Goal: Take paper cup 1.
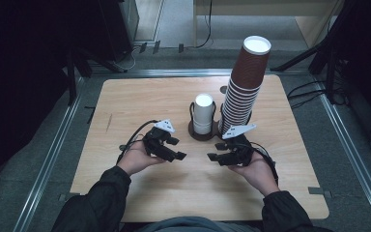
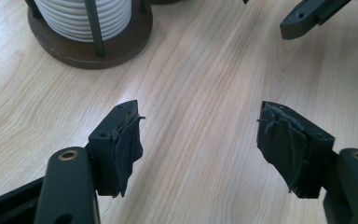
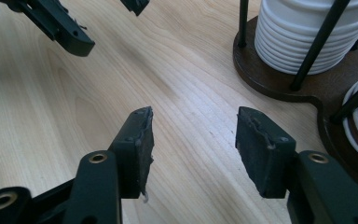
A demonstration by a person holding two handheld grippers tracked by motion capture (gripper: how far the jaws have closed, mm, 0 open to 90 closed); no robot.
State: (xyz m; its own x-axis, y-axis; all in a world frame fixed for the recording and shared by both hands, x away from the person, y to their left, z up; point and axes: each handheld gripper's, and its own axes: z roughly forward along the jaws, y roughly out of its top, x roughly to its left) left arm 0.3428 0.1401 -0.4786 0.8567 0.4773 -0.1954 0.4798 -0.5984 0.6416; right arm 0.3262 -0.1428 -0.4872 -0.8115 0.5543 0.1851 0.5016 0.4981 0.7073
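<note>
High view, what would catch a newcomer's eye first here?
The tall leaning stack of brown cups towers at the table's far right, seated in a dark wooden holder. Beside it, to the left, stands a much shorter white stack. Nearer, the left tool and right tool face each other, jaws apart and empty.

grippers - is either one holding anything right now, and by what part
Nothing is held. The left gripper and right gripper both have open jaws over bare table.
</note>
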